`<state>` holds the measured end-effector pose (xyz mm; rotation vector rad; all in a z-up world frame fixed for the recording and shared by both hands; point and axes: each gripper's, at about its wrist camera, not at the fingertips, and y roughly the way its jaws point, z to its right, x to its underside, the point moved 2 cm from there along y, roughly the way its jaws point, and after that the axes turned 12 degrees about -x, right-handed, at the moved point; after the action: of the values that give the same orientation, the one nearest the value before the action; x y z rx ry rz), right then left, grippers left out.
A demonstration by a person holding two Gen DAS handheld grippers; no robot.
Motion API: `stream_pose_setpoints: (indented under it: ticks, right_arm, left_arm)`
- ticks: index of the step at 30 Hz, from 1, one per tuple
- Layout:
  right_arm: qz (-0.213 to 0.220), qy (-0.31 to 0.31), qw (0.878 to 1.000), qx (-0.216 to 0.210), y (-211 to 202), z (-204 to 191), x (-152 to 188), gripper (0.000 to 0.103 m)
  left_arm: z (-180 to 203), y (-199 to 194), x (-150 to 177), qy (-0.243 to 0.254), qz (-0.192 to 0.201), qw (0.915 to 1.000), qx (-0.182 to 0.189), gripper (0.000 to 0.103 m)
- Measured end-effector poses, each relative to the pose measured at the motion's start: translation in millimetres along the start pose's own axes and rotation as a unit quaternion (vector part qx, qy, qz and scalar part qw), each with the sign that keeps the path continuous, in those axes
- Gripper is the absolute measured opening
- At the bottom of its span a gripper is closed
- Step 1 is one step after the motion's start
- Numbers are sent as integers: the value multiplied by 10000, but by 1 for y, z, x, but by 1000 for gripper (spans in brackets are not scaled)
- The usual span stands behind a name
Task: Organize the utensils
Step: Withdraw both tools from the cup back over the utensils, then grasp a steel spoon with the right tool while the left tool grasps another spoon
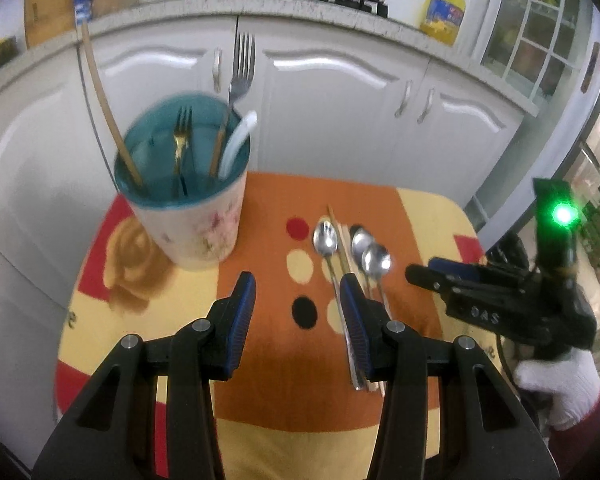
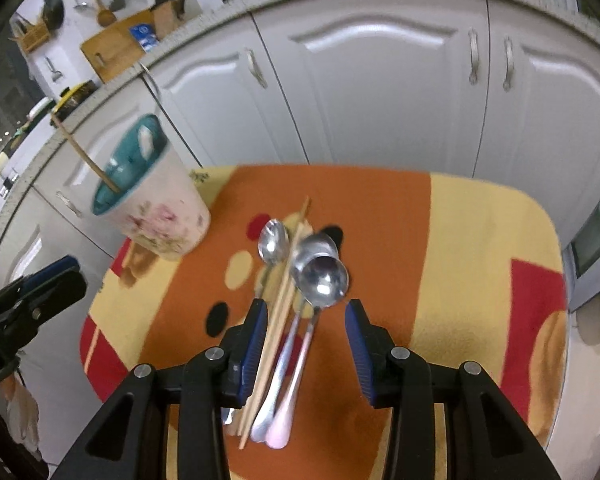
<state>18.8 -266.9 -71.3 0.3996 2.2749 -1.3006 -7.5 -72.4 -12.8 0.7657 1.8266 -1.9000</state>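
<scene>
A floral cup [image 1: 188,224] with a teal inside stands at the table's far left. It holds a gold fork [image 1: 182,136], a silver fork [image 1: 240,68], a white utensil [image 1: 240,136] and a long wooden stick [image 1: 100,92]. Three metal spoons [image 2: 324,280] and wooden chopsticks [image 2: 290,276] lie side by side mid-table. My right gripper [image 2: 306,308] is open above the handles of two spoons, which show between its fingers; the pads touch nothing. My left gripper [image 1: 298,284] is open and empty over the cloth, between the cup and the leftmost spoon [image 1: 325,236].
An orange, yellow and red cloth [image 2: 460,240] covers the small table. White cabinet doors [image 1: 340,112] stand close behind it, under a counter with a stove, pots and a yellow oil bottle [image 1: 444,12]. A white-gloved hand [image 1: 568,384] holds the right gripper [image 1: 424,270].
</scene>
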Motion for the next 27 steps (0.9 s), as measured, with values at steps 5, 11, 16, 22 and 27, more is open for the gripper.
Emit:
stream_pose_setpoints:
  ticks: [5,11,16,22,27]
  right_arm:
    - [-90,24,10000,36,22,17,-6,39]
    - [-230,-20,9997,-47,45,37,-16,38]
    - [-220,-46,9994,-281,57,45,-21,23]
    - [-160,46,9980,-608,50,55,-22,5]
    - [-109,239,9974,-670,36,68,-10,3]
  left_arm:
    - [1,16,8,19,-198,9997,118,43]
    - [0,34,10,-39,-401,9991,146,43]
    - [5,47,7,-96,-507,9983,255,43]
    - [13,68,-5,-230,-617,9973,326,43]
    - [23,89,-11,-295,-676,9968,291,43]
